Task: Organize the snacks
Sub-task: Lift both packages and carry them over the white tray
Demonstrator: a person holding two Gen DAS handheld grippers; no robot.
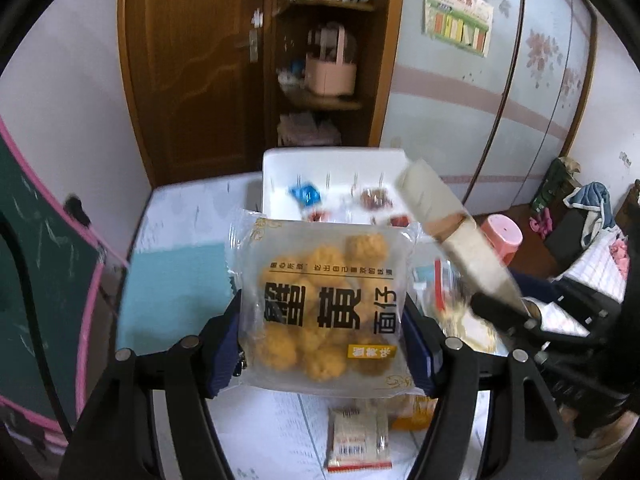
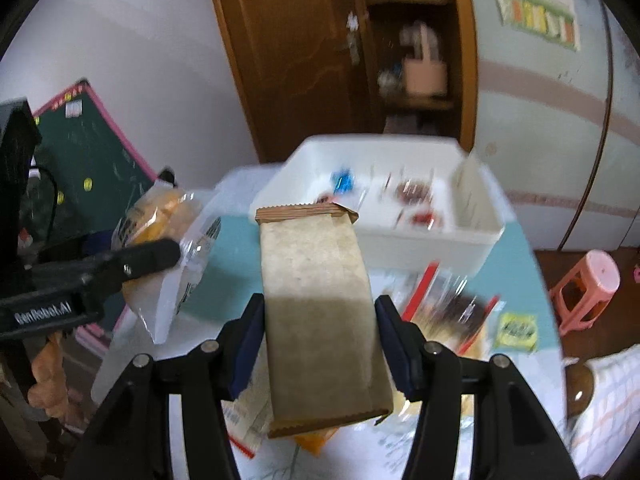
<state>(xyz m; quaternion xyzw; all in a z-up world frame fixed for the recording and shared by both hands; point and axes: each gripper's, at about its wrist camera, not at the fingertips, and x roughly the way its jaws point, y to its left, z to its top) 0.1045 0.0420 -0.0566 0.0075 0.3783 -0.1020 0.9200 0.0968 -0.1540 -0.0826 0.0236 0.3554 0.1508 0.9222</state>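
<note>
Your left gripper [image 1: 324, 344] fingers pinching a clear pack of yellow snack balls [image 1: 320, 304] above the desk [image 1: 176, 288], your right gripper [image 2: 320, 344] fingers pinching a tan paper packet [image 2: 320, 312], white bin [image 2: 472, 236] of candies just beyond both.

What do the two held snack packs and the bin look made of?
Yellow snack bag: clear glossy plastic film; contents show through.
Tan packet: matte, paper-like wrap with a crimped end, possibly coated.
White bin: smooth rigid plastic, by its look.
</note>
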